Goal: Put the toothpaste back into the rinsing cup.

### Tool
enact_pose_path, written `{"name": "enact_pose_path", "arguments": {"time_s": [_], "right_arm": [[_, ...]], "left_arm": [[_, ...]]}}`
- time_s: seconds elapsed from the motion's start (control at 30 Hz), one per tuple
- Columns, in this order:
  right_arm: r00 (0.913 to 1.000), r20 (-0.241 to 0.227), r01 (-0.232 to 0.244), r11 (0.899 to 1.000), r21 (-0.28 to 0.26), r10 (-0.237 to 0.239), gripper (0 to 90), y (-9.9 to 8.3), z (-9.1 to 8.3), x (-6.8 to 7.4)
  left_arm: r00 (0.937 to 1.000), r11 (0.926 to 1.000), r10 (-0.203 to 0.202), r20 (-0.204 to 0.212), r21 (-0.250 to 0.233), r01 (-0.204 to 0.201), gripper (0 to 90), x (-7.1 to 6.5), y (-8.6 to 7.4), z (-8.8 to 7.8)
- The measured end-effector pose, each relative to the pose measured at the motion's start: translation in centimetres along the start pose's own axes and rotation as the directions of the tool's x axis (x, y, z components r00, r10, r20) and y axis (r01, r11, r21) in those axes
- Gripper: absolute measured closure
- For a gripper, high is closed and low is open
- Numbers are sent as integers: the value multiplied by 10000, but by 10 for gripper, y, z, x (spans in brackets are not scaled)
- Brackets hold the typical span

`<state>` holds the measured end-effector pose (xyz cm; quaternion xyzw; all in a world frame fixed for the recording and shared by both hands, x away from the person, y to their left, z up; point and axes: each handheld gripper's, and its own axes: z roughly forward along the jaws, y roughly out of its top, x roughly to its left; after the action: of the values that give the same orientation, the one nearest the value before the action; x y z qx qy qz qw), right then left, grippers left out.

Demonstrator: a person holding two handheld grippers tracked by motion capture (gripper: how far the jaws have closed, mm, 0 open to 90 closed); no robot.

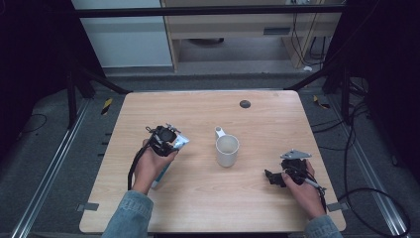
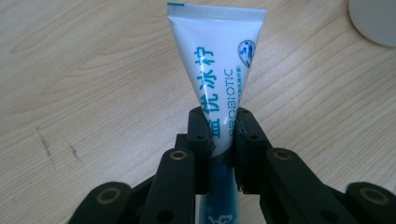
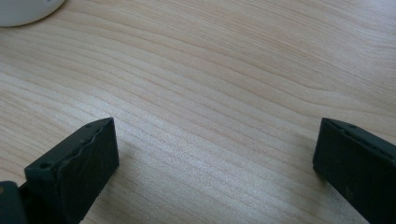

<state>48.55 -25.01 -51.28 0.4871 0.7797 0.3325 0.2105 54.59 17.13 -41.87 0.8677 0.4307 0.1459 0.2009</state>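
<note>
Left gripper (image 2: 219,140) clamped on tube (image 2: 219,70), long axis running straight out from jaws, crimped end far. Mug (image 1: 227,150) just right of it on table (image 1: 208,203), nearer left hand. Right gripper (image 3: 215,154) wide open, empty.

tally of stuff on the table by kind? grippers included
Toothpaste tube: 1, clamped in the left gripper
White mug: 1, upright at table centre
Grippers: 2, the left one plus the right gripper, jaws apart over bare wood
Dark round disc: 1, near the table's far edge
Total: 5
</note>
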Motion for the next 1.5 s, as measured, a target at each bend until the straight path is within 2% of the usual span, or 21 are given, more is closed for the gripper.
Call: {"name": "enact_pose_path", "arguments": {"time_s": [0.1,0.13,0.27,0.47,0.57,0.67,0.83,0.9,1.2,1.5], "right_arm": [[10000,5,15,10000,4,-15,4,0,0,0],[10000,-1,0,10000,0,0,4,0,0,0],[10000,-4,2,10000,-1,-2,4,0,0,0],[10000,1,9,10000,-2,-9,4,0,0,0],[10000,1,10,10000,-3,-10,4,0,0,0],[10000,-2,0,10000,-5,0,4,0,0,0],[10000,0,11,10000,1,-11,4,0,0,0],[10000,2,-2,10000,4,2,4,0,0,0],[10000,-5,-7,10000,5,7,4,0,0,0],[10000,1,0,10000,1,0,4,0,0,0]], "left_arm": [[10000,9998,-55,-77,-170,54,786,1,0,-5],[9996,9990,-134,-237,-425,124,787,2,0,-12],[9987,9929,-278,-419,-1170,227,787,5,2,-34],[9983,9858,-245,-528,-1672,153,787,7,9,-59],[9982,9864,-280,-522,-1630,191,787,9,12,-59],[9985,9874,-143,-533,-1584,56,786,9,13,-56],[9987,9855,-260,-445,-1687,181,786,12,16,-52],[9988,9835,-262,-418,-1801,182,786,11,18,-54],[9988,9832,24,-498,-1819,-114,787,10,31,-59],[9988,9783,25,-493,-2066,-126,787,7,45,-61]]}}
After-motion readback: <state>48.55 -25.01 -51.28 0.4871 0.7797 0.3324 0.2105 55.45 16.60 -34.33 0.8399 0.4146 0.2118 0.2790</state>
